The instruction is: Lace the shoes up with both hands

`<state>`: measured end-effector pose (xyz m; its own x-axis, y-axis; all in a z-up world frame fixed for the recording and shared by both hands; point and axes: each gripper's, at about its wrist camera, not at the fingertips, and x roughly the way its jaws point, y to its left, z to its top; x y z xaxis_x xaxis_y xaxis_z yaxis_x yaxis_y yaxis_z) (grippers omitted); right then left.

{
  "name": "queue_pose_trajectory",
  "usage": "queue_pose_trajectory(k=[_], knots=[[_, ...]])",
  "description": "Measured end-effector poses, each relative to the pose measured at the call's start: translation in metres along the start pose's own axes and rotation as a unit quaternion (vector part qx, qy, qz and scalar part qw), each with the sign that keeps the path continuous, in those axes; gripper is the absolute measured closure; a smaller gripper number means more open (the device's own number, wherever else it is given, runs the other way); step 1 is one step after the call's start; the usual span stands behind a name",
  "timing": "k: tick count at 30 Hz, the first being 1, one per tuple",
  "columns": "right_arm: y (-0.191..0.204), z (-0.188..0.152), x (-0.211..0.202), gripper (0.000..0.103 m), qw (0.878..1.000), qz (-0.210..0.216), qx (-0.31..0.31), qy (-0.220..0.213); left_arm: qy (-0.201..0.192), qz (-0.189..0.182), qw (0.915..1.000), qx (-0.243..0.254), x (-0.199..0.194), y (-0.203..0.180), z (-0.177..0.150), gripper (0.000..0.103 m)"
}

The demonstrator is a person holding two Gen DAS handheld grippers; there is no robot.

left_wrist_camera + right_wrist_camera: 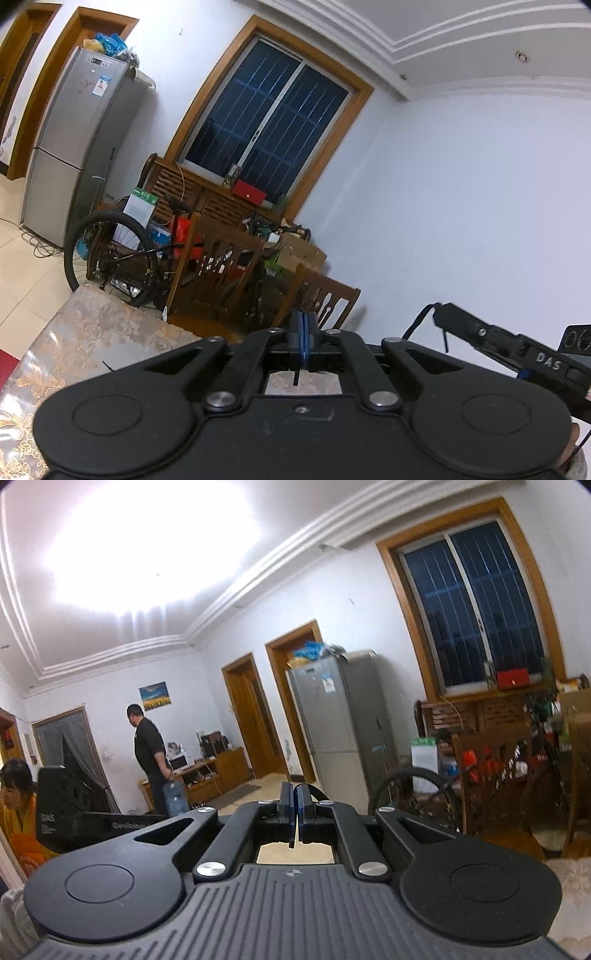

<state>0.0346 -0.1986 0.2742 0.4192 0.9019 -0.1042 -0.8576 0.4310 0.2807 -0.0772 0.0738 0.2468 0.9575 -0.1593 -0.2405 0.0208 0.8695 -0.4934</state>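
Observation:
No shoe shows in either view. My left gripper (303, 318) points nearly level across the room with its blue pads pressed together; a thin black lace end (296, 376) hangs out under them. My right gripper (295, 791) is also shut, with a black lace (317, 792) arcing over its right finger and a short end (292, 842) below the pads. In the left wrist view the right gripper (445, 312) shows at the right, lace (416, 325) trailing down from its tip. The left gripper's body (70, 801) shows at the left of the right wrist view.
A table with a floral cloth (92, 332) lies below. Two wooden chairs (214, 273) (325, 299) stand at its far side, a bicycle (110, 251) and a grey fridge (74, 147) beyond. One person stands (147, 746); another in orange sits (18, 805).

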Motion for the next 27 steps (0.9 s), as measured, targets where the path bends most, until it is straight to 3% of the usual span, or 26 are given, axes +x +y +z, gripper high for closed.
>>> queue_pose_trajectory(k=[27], knots=[[0.025, 0.026, -0.017, 0.101, 0.997, 0.029, -0.058, -0.044, -0.009, 0.005, 0.9999, 0.004, -0.022, -0.009, 0.002, 0.102]])
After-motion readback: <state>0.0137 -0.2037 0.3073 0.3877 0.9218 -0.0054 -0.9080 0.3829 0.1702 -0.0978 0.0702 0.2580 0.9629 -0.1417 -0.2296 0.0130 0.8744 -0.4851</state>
